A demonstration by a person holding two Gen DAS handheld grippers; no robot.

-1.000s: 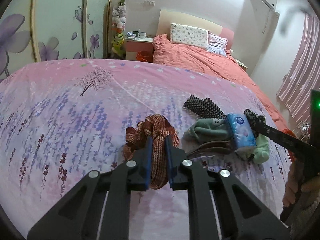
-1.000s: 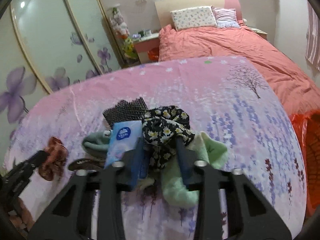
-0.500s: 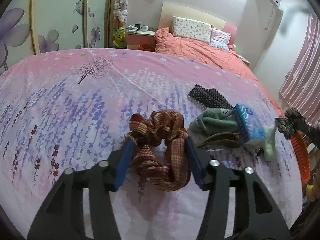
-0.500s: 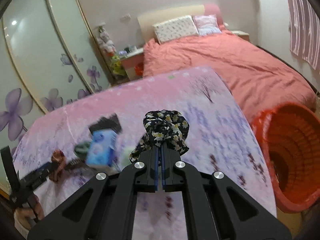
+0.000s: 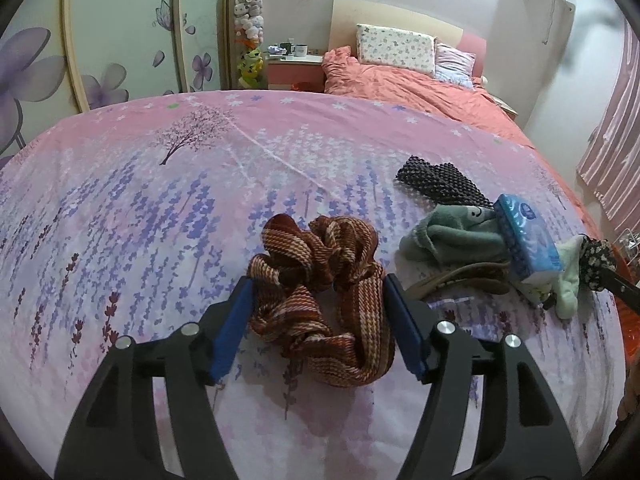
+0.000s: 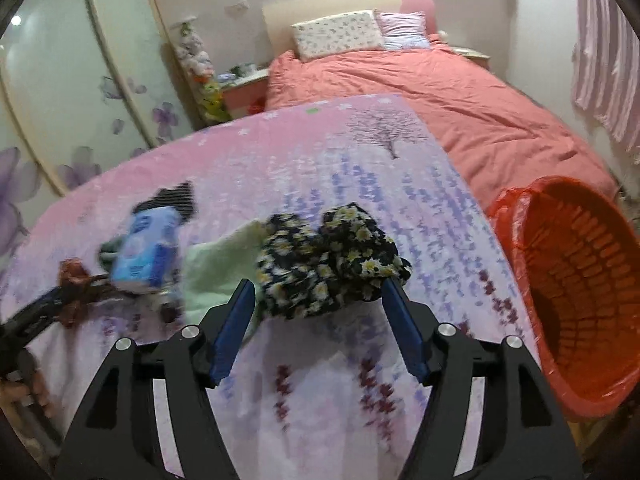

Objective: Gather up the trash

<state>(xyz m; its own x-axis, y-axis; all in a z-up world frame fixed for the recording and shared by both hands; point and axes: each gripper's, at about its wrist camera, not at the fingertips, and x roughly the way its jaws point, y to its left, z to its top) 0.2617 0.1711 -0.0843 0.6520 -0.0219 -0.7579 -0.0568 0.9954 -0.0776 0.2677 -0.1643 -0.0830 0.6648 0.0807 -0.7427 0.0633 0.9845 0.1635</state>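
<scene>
A red-brown striped scrunchie (image 5: 320, 288) lies on the pink flowered sheet (image 5: 160, 200), between the wide-open fingers of my left gripper (image 5: 318, 312). A black daisy-print scrunchie (image 6: 332, 260) lies on the sheet just ahead of my open right gripper (image 6: 318, 314), free of its pads. A blue tissue pack (image 5: 526, 244), also in the right wrist view (image 6: 146, 248), rests on a green sock (image 5: 452, 236) beside a black dotted cloth (image 5: 440, 180). A pale green sock (image 6: 218, 268) lies left of the daisy scrunchie.
A red basket lined with a red bag (image 6: 576, 280) stands at the sheet's right edge. A salmon-covered bed with pillows (image 6: 420, 92) lies behind. A sliding wardrobe with flower decals (image 5: 120, 40) fills the left; a nightstand (image 5: 294, 64) stands at the back.
My left gripper opened and let the striped scrunchie down on the sheet. My right gripper lifted the daisy scrunchie towards the basket, then opened and it lies on the sheet.
</scene>
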